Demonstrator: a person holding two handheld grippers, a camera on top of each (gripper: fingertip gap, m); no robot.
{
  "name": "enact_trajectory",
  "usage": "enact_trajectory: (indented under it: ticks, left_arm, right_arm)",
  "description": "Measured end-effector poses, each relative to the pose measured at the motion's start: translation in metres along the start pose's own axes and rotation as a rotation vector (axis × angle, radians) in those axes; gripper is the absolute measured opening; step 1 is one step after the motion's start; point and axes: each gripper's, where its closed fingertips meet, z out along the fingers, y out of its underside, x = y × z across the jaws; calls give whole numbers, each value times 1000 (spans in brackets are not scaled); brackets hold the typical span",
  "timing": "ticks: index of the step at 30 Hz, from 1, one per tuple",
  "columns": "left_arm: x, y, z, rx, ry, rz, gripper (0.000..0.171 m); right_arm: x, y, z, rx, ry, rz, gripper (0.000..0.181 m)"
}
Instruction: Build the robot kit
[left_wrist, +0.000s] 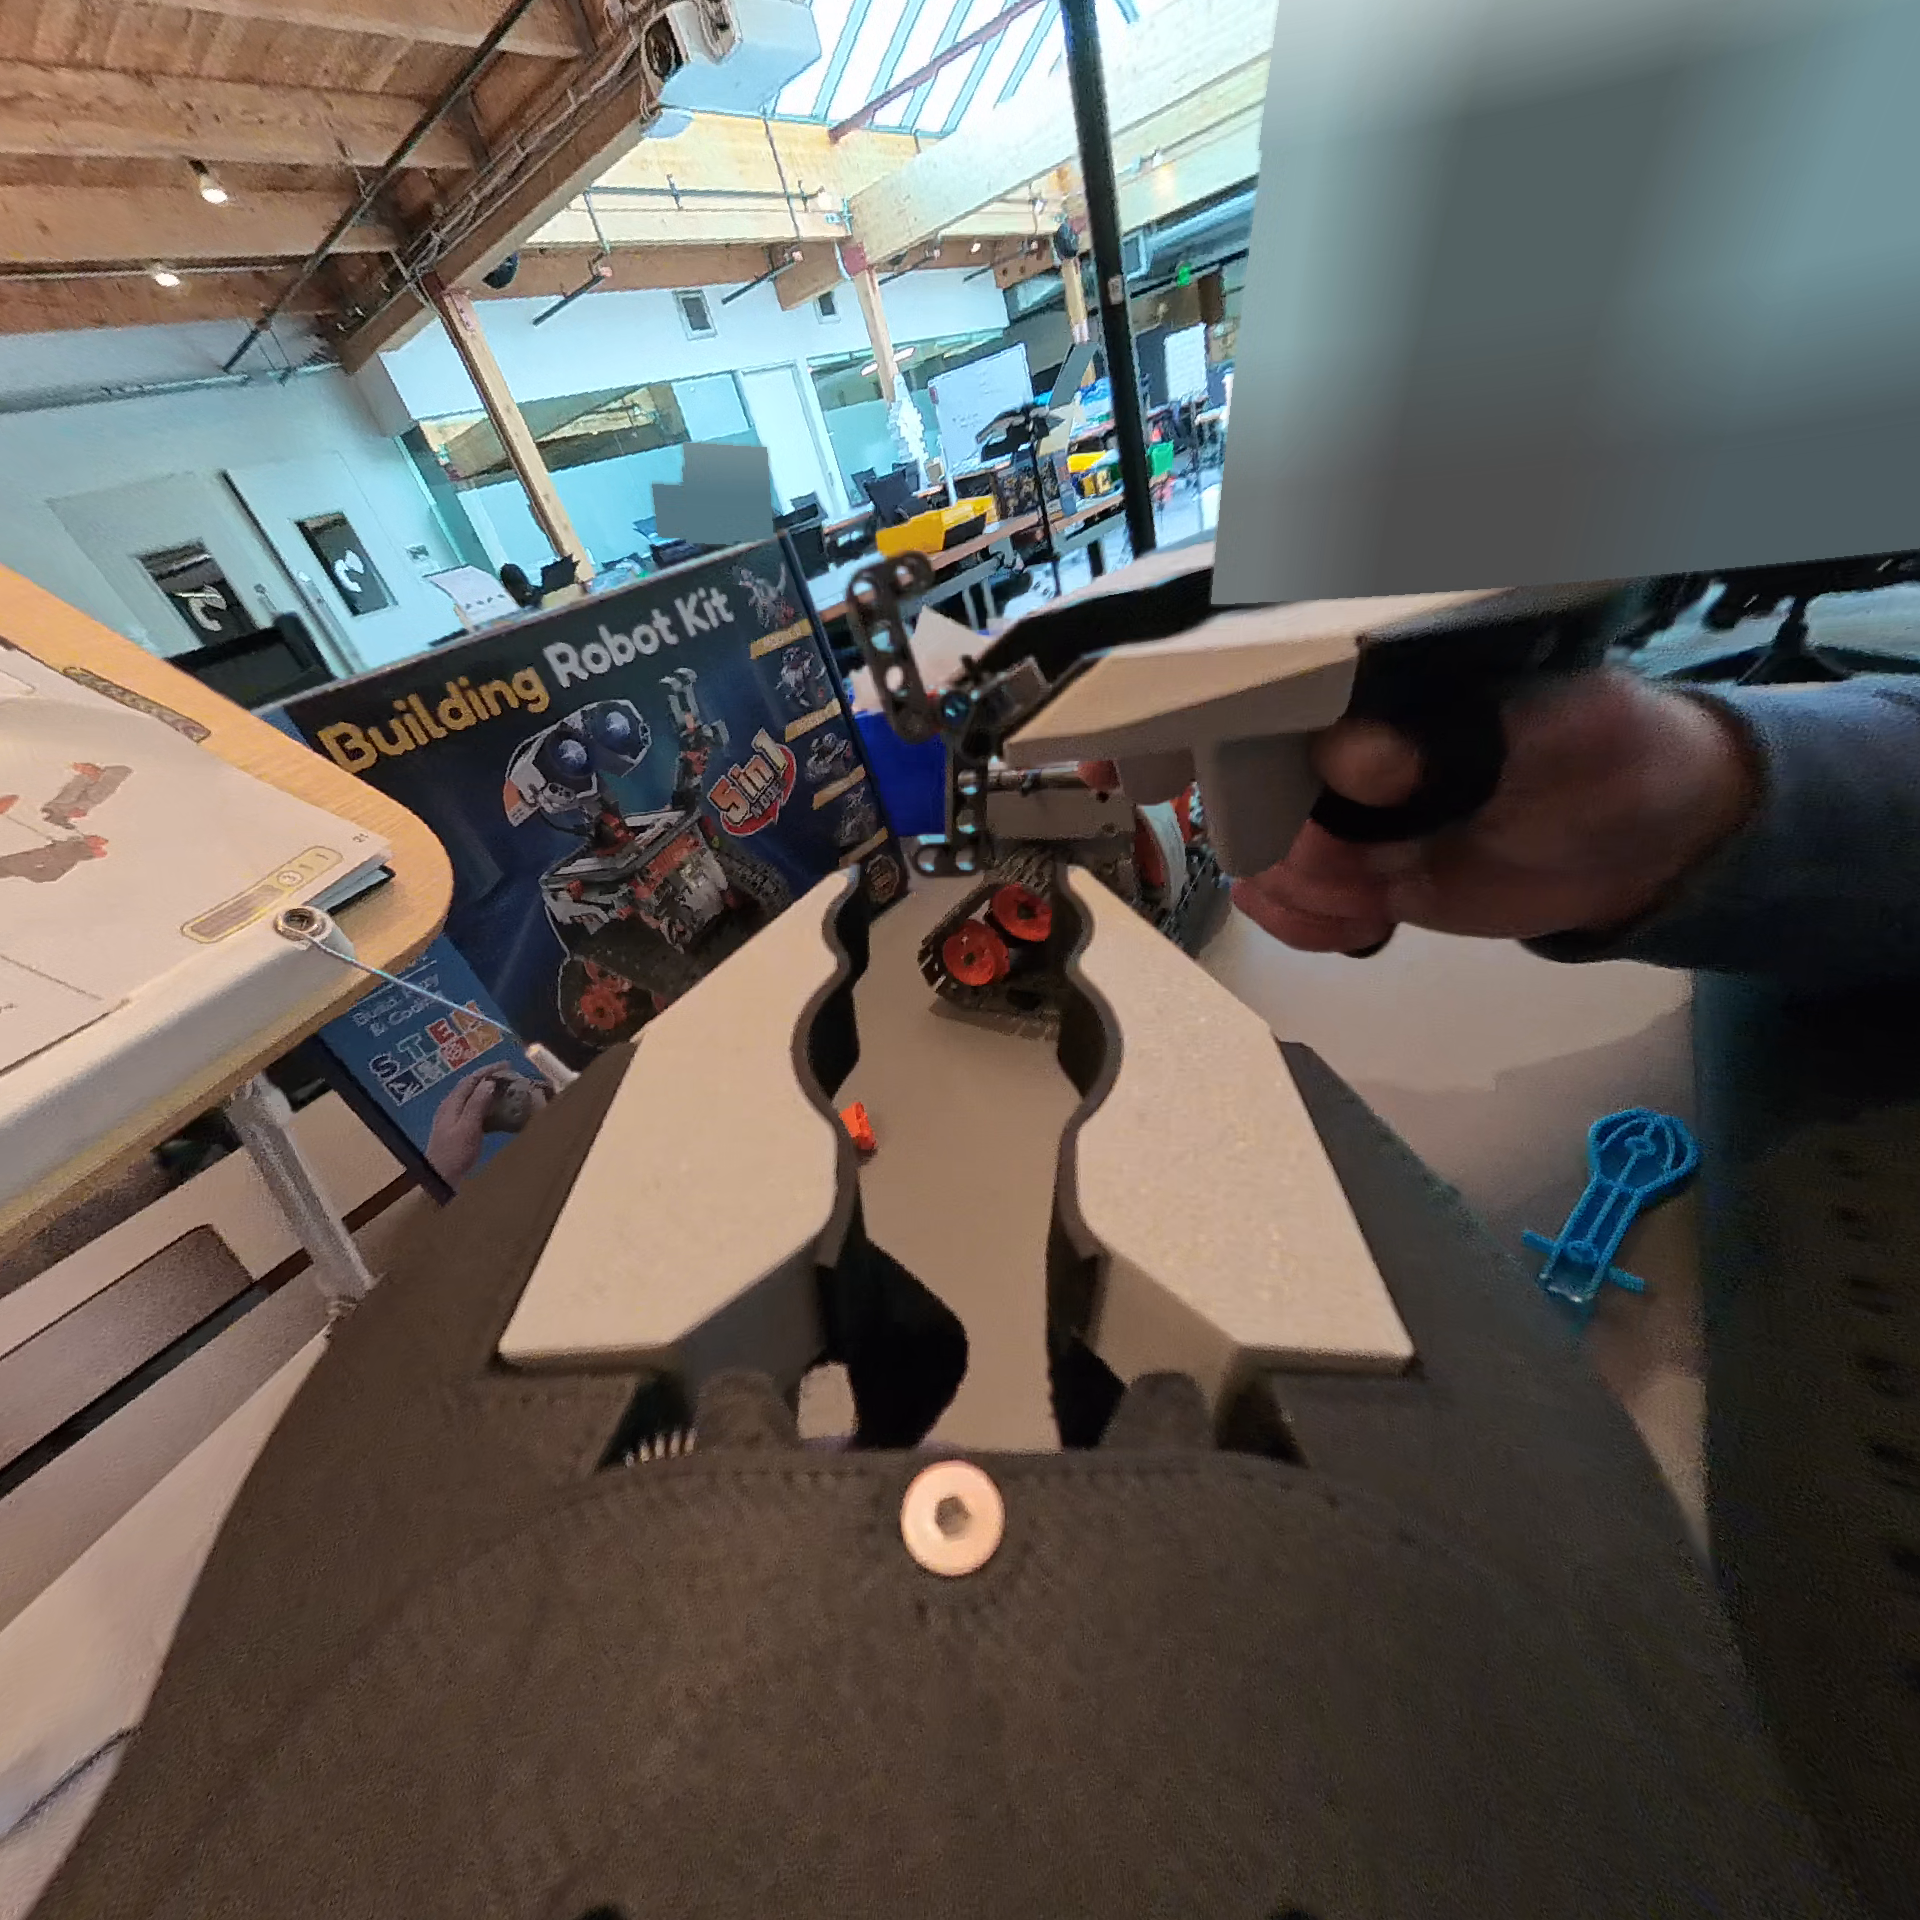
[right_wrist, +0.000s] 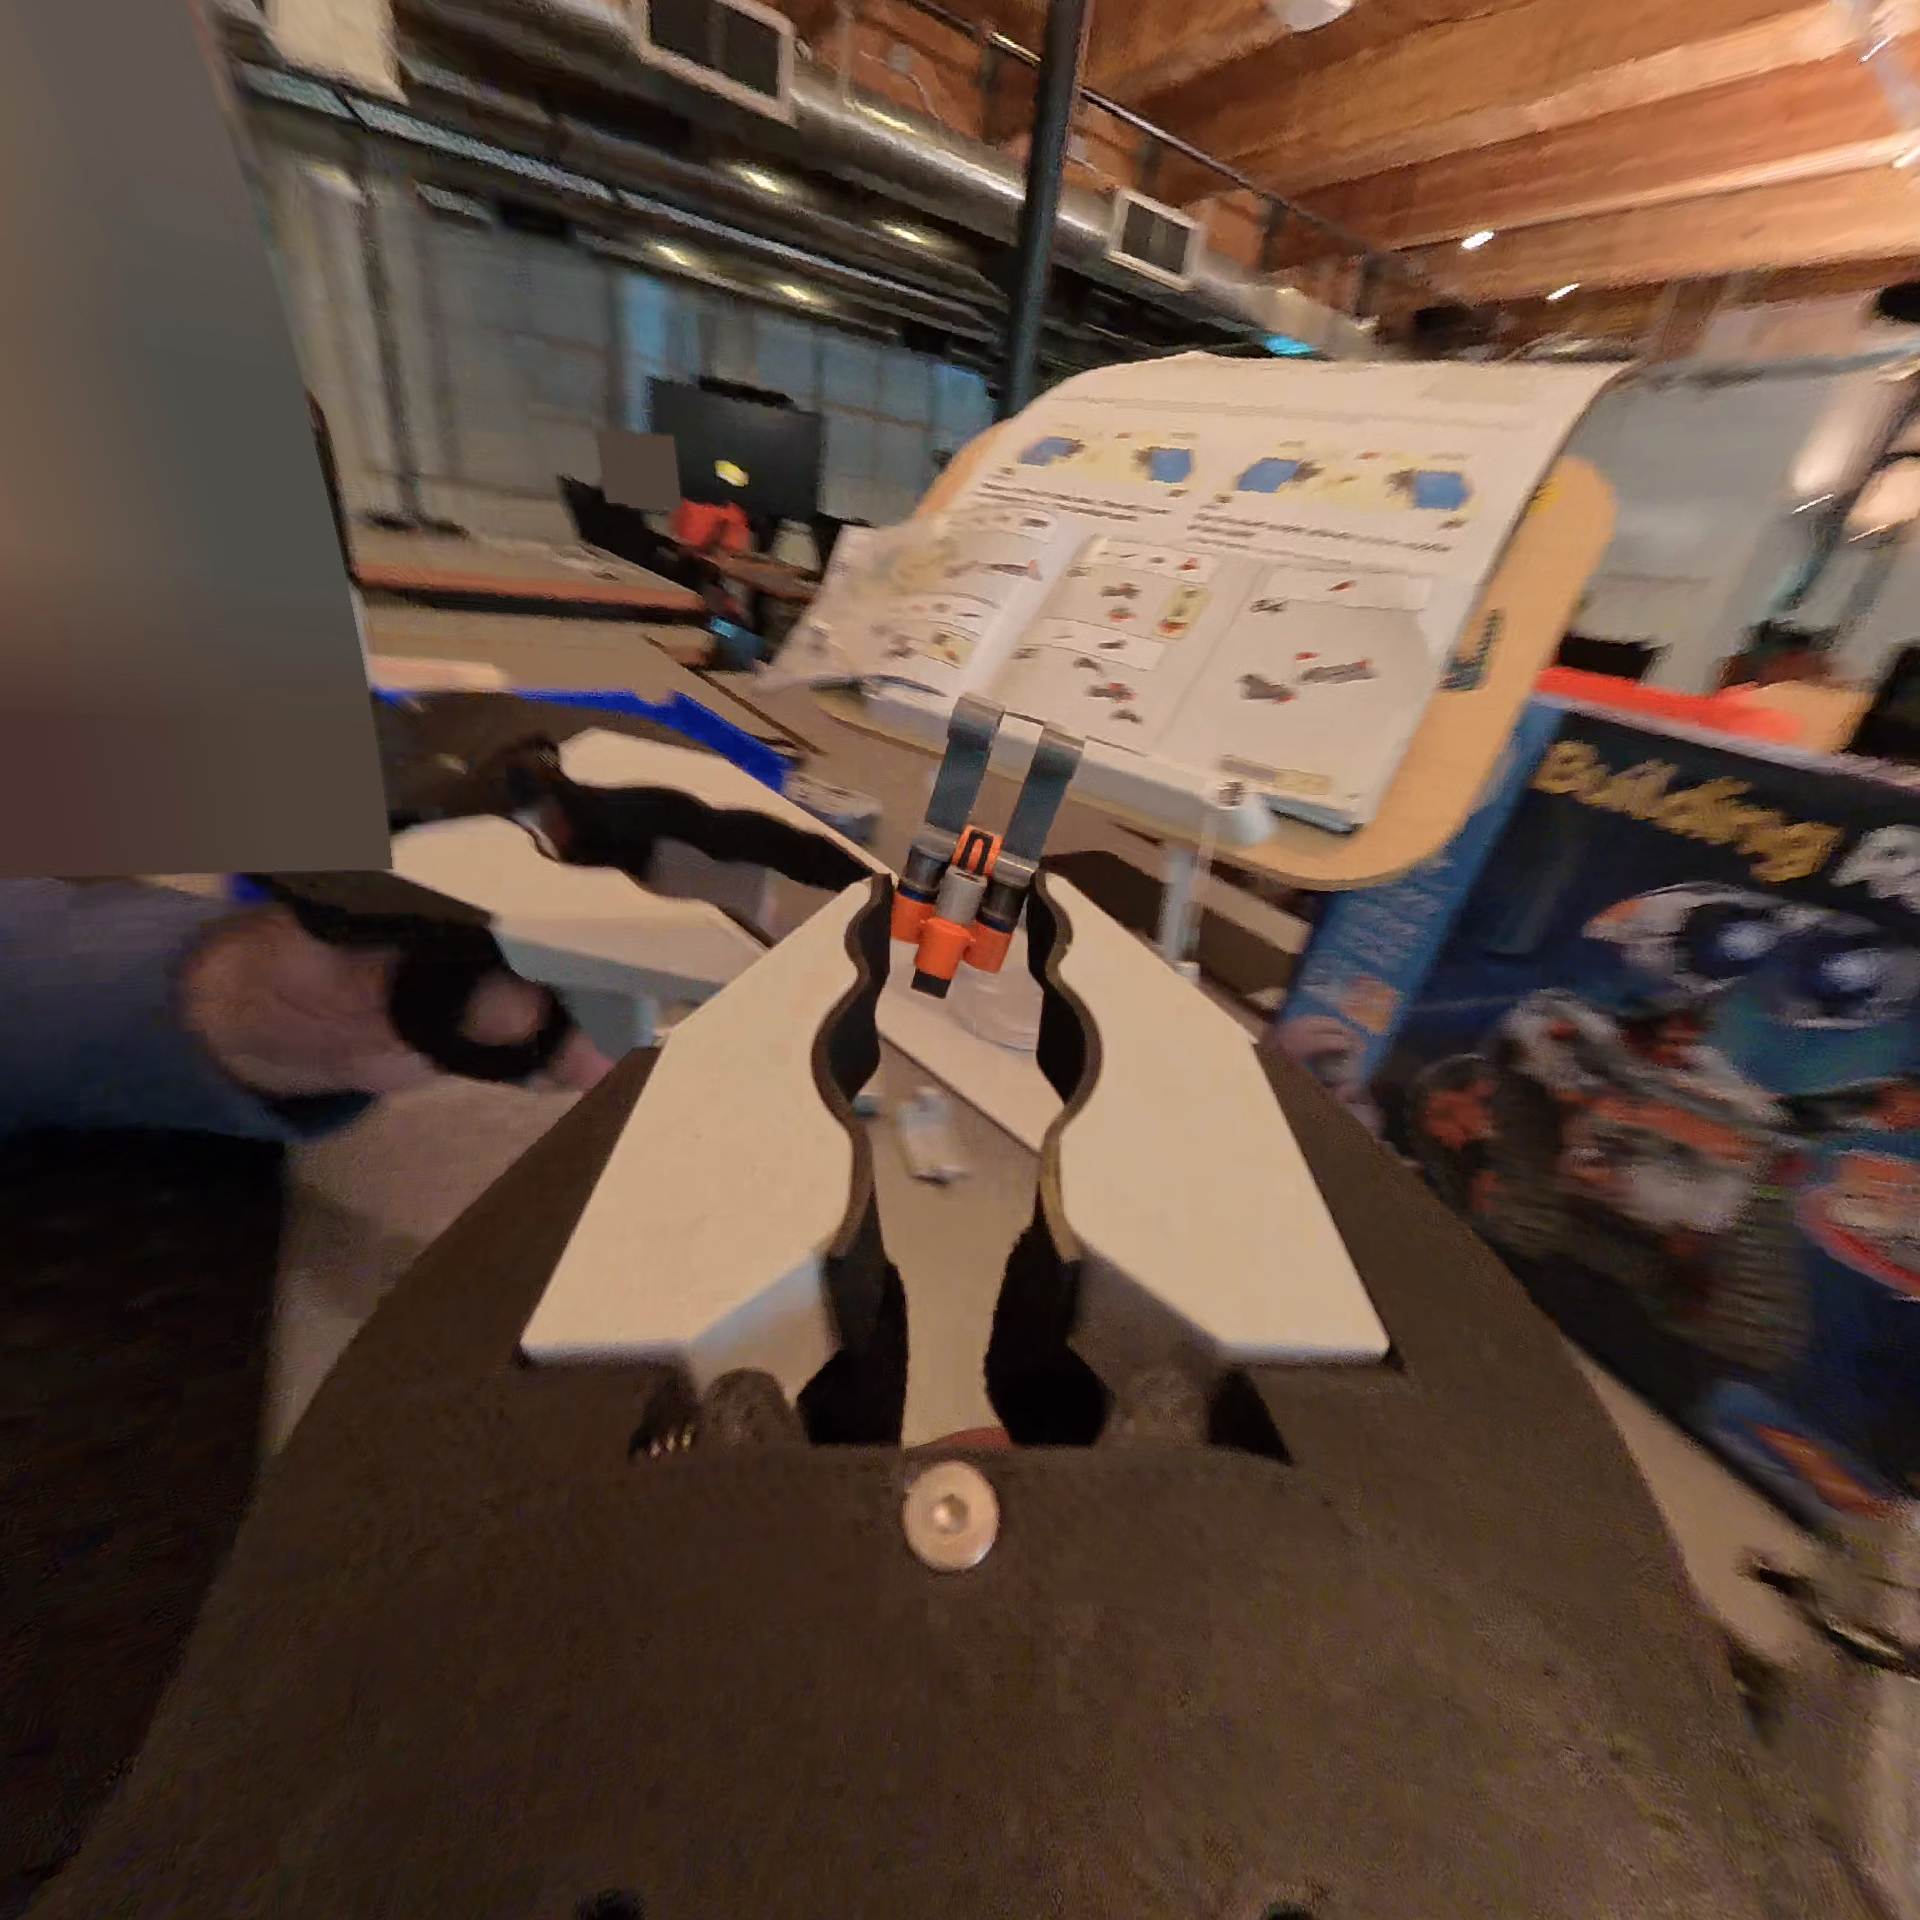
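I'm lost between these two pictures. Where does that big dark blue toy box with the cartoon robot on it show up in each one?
Left wrist view: the blue box stands left of centre, behind the left tool, below the tilted board.
Right wrist view: the same box fills the right edge, blurred, beside the right tool.
Shared landmark: the open instruction booklet on the tilted wooden board.

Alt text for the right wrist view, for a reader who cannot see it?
The right hand-held gripper pinches a small orange and grey brick assembly at its fingertips. Behind stands an open instruction booklet on a tilted board; a toy kit box sits right.
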Motion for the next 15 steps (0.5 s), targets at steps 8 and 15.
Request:
enact_trajectory:
  ticks: [8, 15]
  left_arm:
    - [-4, -33, -10, 61, 64, -43, 39]
    - [-1, -32, 1, 10, 71, 8, 37]
  right_arm:
    - [15, -4, -5, -103, 382, -893, 23]
    - [-4, -4, 0, -100, 433, -1275, 24]
